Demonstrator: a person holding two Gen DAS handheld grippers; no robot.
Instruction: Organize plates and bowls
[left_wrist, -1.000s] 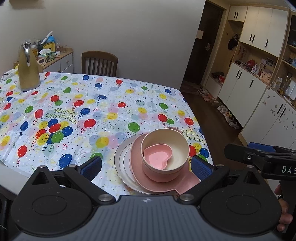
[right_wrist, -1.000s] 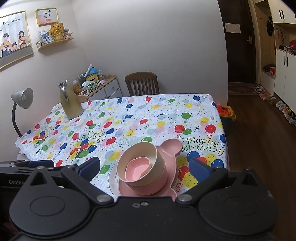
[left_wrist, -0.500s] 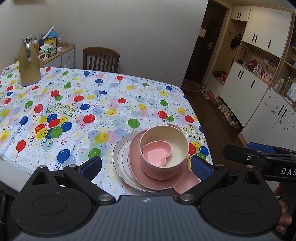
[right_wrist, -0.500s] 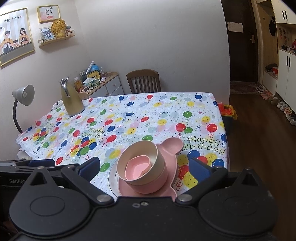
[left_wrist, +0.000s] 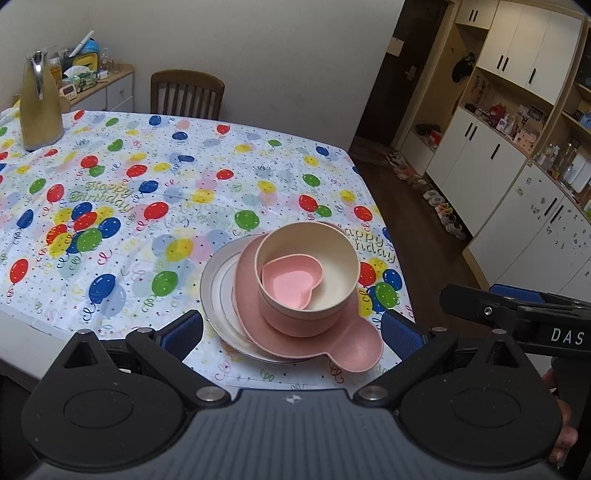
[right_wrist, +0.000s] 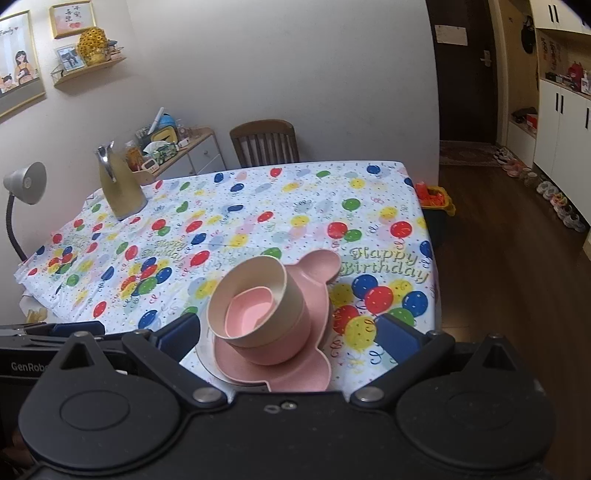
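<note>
the stack looks finished to me: a white plate (left_wrist: 218, 291) sits on the worktop (left_wrist: 147, 206) near its front right corner, a pink eared plate (left_wrist: 332, 347) lies on it, a pink bowl (left_wrist: 295, 325) stands on that, a cream bowl (left_wrist: 332, 269) nests inside it, and a small pink heart dish (left_wrist: 291, 282) rests in the cream bowl. i see no other loose plates or bowls on the cloth, so i judge little or nothing is left to gather.

my left tongs (left_wrist: 291, 332) are spread wide and hold nothing, with the stack framed between the tips; my right tongs (right_wrist: 290, 334) are the same, apart and empty.

around: a gold kettle (right_wrist: 120, 184) well apart at the far corner, a wooden chair (right_wrist: 264, 142) behind the worktop, a desk lamp (right_wrist: 22, 192) off to the side. nothing stands between me and the stack.
</note>
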